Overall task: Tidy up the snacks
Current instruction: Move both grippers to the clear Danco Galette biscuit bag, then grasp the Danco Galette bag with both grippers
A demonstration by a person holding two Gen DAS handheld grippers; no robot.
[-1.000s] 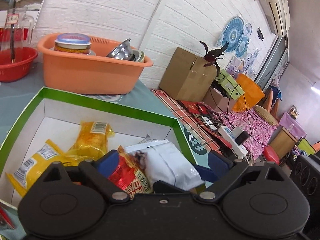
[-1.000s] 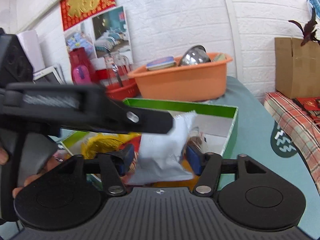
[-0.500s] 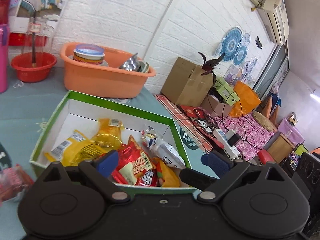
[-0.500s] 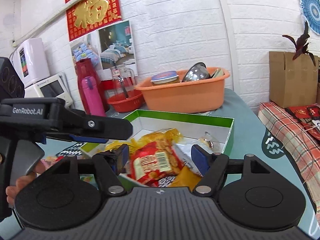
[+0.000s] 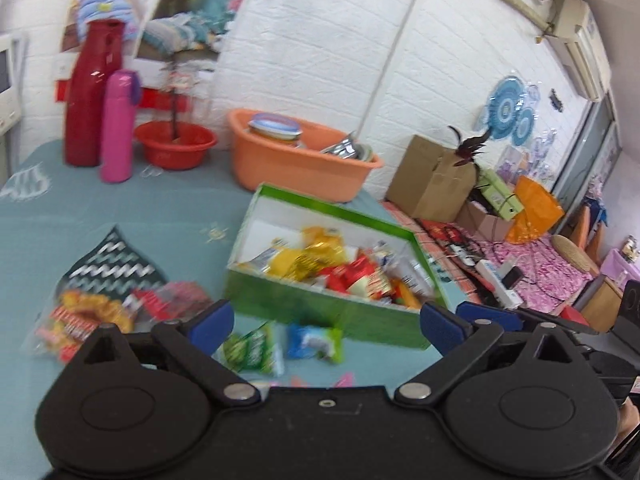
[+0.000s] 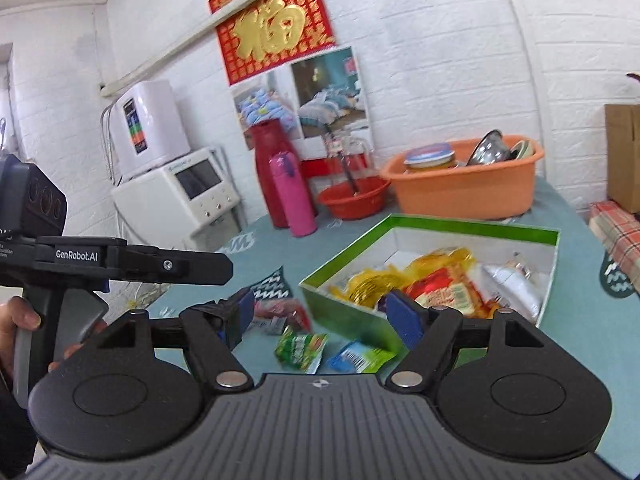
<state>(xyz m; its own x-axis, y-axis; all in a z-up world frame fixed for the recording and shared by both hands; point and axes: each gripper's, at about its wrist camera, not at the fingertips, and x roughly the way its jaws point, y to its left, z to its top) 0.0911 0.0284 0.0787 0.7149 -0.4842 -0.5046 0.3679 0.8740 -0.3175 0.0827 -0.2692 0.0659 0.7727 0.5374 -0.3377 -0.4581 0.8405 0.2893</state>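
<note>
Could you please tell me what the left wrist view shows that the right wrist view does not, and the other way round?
Only the left wrist view shows the white wall air conditioner and the orange bag on the pink-covered surface. Only the right wrist view shows the red and gold wall banner and the white countertop appliance. Both show the green-rimmed cardboard box of snack packets, the orange plastic basin, and the green snack packet on the table.

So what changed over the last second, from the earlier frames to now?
The right gripper let go of the white packet, now in the green box. Both grippers, left included, drew back open. The orange basin stayed put.
</note>
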